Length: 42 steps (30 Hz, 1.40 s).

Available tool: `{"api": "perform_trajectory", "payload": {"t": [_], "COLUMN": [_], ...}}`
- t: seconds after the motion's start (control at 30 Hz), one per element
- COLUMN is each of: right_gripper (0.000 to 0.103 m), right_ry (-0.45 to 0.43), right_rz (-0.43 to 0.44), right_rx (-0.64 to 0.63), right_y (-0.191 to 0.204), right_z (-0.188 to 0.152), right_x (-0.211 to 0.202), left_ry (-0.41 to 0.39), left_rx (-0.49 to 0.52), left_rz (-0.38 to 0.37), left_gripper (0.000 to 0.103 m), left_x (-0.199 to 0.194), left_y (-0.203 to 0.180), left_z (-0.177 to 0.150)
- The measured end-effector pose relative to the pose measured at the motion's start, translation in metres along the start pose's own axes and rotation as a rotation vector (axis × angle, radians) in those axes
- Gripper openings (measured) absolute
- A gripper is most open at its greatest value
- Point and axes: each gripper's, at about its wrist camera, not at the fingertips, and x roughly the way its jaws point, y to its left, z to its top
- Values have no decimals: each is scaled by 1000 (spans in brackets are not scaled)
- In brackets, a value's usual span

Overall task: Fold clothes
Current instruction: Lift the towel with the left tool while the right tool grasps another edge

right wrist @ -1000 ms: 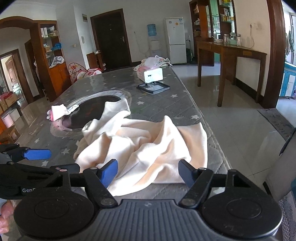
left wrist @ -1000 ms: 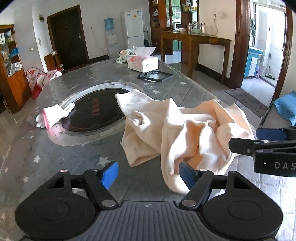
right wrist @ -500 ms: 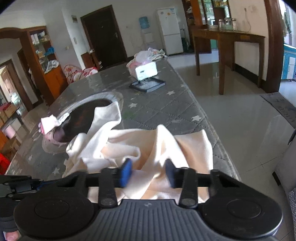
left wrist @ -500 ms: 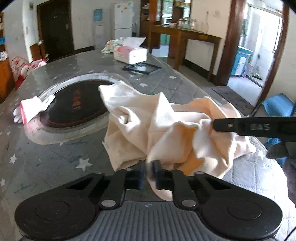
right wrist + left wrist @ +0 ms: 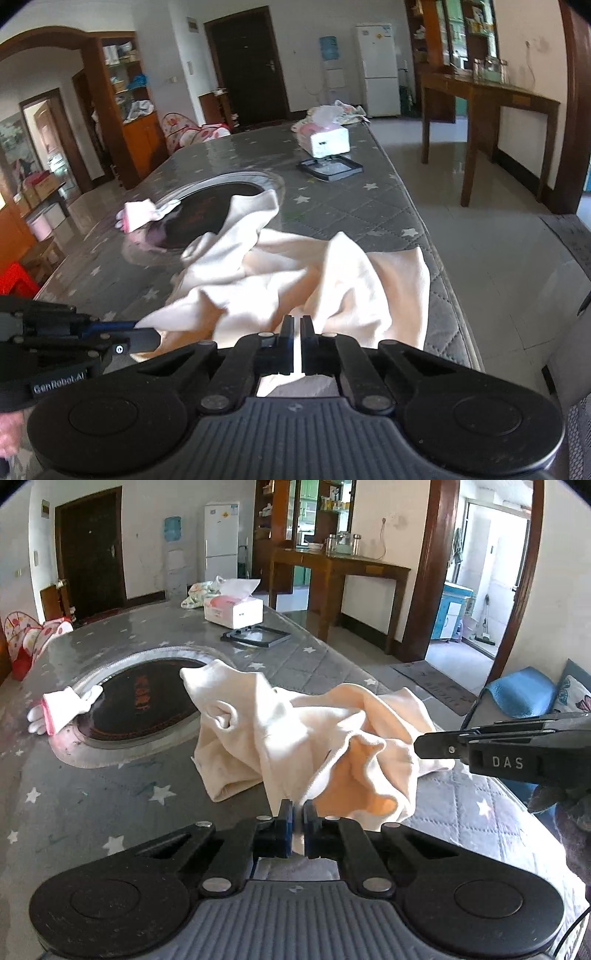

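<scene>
Both grippers' fingers [image 5: 285, 816] [image 5: 286, 326] pinched on the cream garment [image 5: 314, 738]; blue cushion [image 5: 521, 690] only in left view.

Cream garment [image 5: 295, 738]; grey star-patterned tablecloth [image 5: 110, 797]; pink-and-white glove [image 5: 61, 710]; white tissue box [image 5: 234, 609]

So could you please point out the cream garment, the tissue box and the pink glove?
cream garment [image 5: 295, 738], left wrist view, middle folds.
tissue box [image 5: 236, 610], left wrist view, front side.
pink glove [image 5: 137, 216], right wrist view, cuff.
</scene>
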Motion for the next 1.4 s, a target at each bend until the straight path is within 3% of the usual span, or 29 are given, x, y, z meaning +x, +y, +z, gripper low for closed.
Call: {"api": "perform_trajectory", "payload": {"t": [0.17, 0.27, 0.33, 0.4, 0.53, 0.57, 0.6, 0.73, 0.9, 1.17, 1.4], "right_gripper": [3, 14, 31, 34, 30, 25, 13, 5, 5, 6, 24], "right_ry": [-15, -17, -13, -2, 43, 61, 76, 89, 101, 207, 149], "right_rz": [-23, -36, -43, -42, -25, -19, -11, 21, 54, 136, 161], "right_rx": [8, 37, 40, 33, 20, 17, 10, -32, -120, -229, -242], "right_y": [1, -5, -7, -8, -8, -7, -5, 2, 12, 29, 36], "right_z": [4, 9, 13, 15, 14, 12, 8, -7, -25, -67, -55], "right_x": [-7, -3, 5, 14, 33, 36, 39, 25, -13, -69, -87], "left_ry": [3, 8, 18, 27, 46, 47, 46, 46, 52, 127, 161], "left_rx": [-7, -4, -2, 6, 14, 16, 17, 14, 22, 67, 61], "left_rz": [-29, -34, -44, -54, -79, -82, -84, -94, -126, -187, -222], "left_gripper": [6, 6, 5, 5, 5, 5, 5, 5, 5, 5, 13], "left_x": [-15, -20, -22, -23, -28, -30, -32, -44, -65, -90, -98], "left_y": [-3, -5, -6, -8, -10, -11, -11, -9, -7, -7, 3], "left_z": [-9, -17, -22, -29, -40, -43, -45, -54, -70, -105, -110]}}
